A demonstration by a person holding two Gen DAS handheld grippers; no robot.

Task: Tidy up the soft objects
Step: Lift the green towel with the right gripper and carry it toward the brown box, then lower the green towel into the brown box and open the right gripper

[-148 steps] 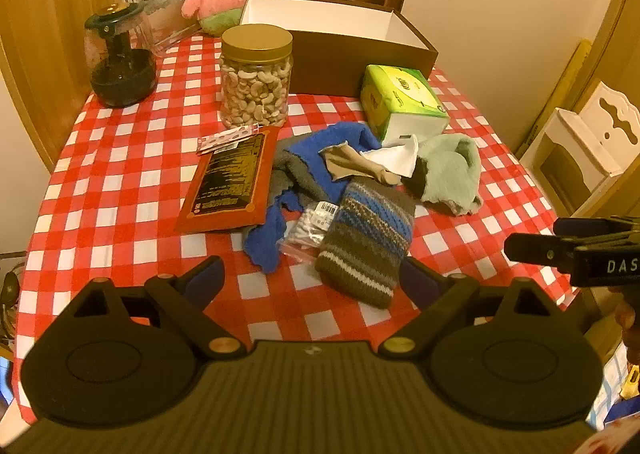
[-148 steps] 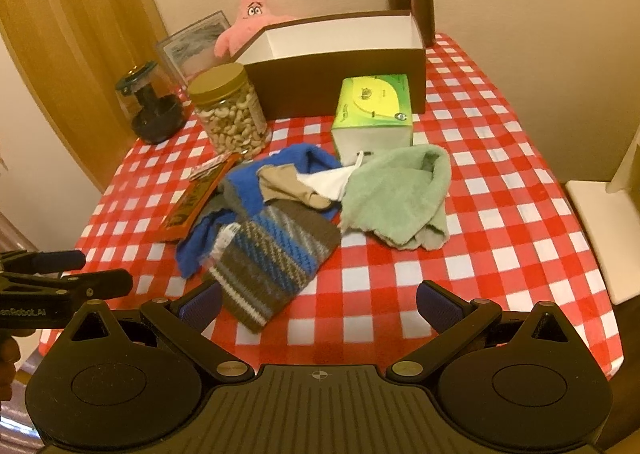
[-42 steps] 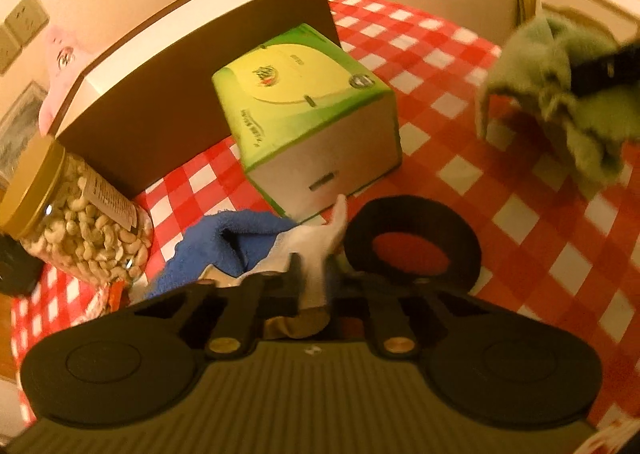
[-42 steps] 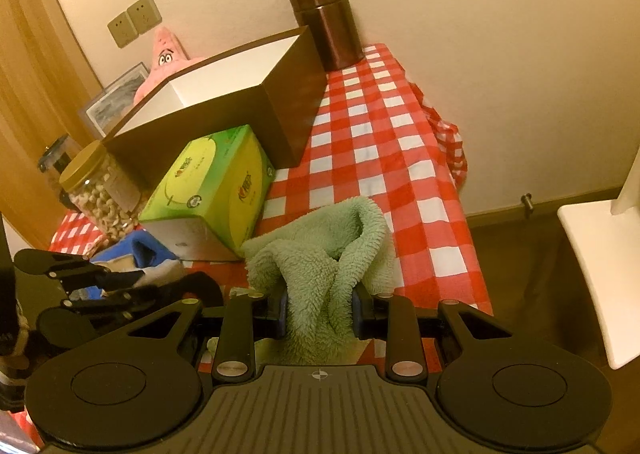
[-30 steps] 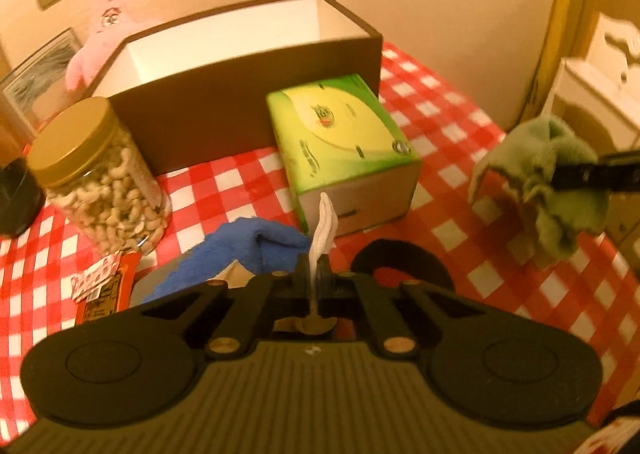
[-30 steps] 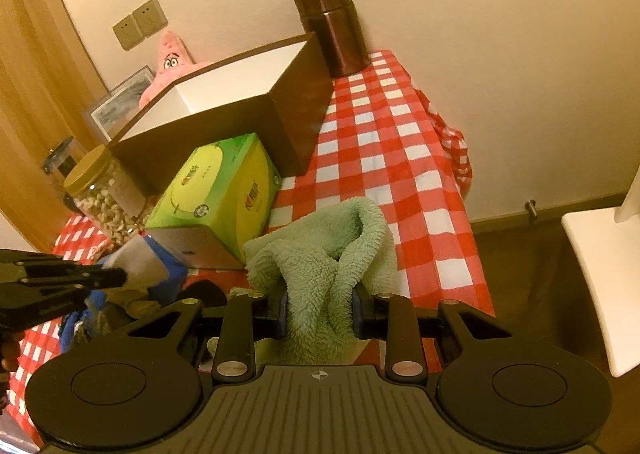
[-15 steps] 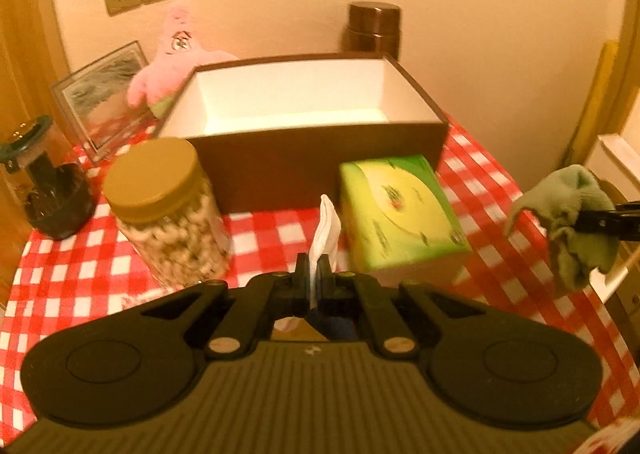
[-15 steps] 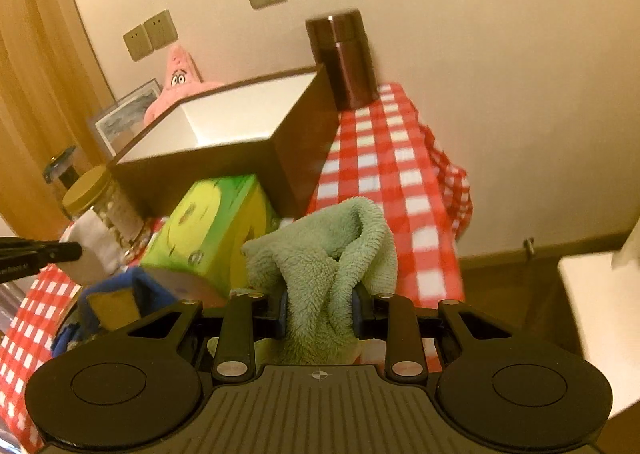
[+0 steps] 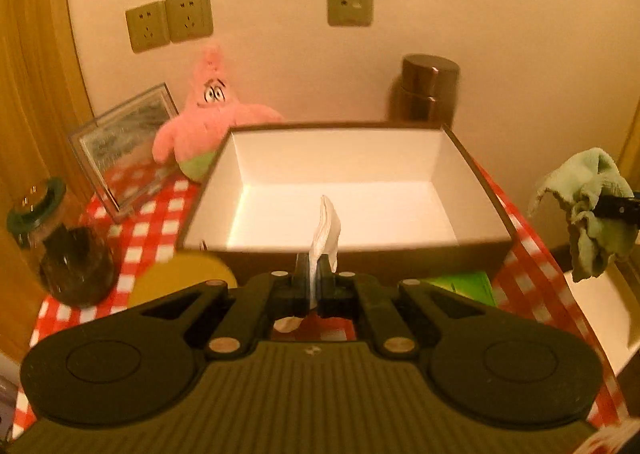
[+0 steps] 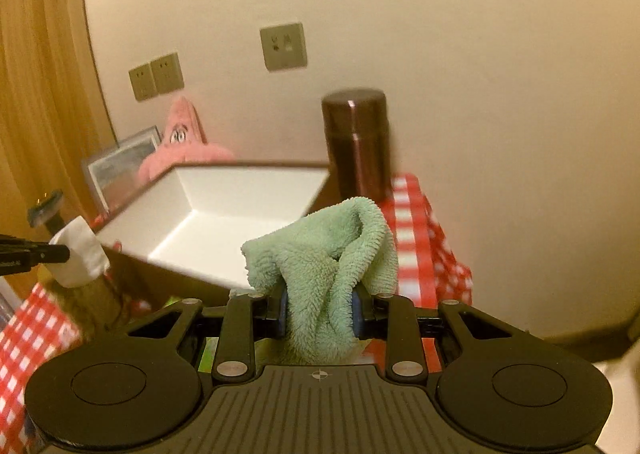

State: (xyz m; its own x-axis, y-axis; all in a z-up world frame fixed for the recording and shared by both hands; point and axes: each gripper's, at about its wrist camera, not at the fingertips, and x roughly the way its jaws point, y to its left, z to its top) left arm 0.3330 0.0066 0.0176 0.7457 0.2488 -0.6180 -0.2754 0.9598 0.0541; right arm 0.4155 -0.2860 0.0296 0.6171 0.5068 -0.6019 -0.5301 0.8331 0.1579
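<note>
Left hand-held gripper (image 9: 315, 286) pinches a white cloth (image 9: 326, 230) — right hand-held gripper (image 10: 319, 312) clamps the green towel (image 10: 328, 254), open box (image 9: 344, 190) at twelve o'clock.

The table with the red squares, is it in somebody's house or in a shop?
Most likely a house, a lived-in room. The checked tablecloth carries homely things: a pink plush star leaning by a framed picture, and plain wall sockets above them.
</note>
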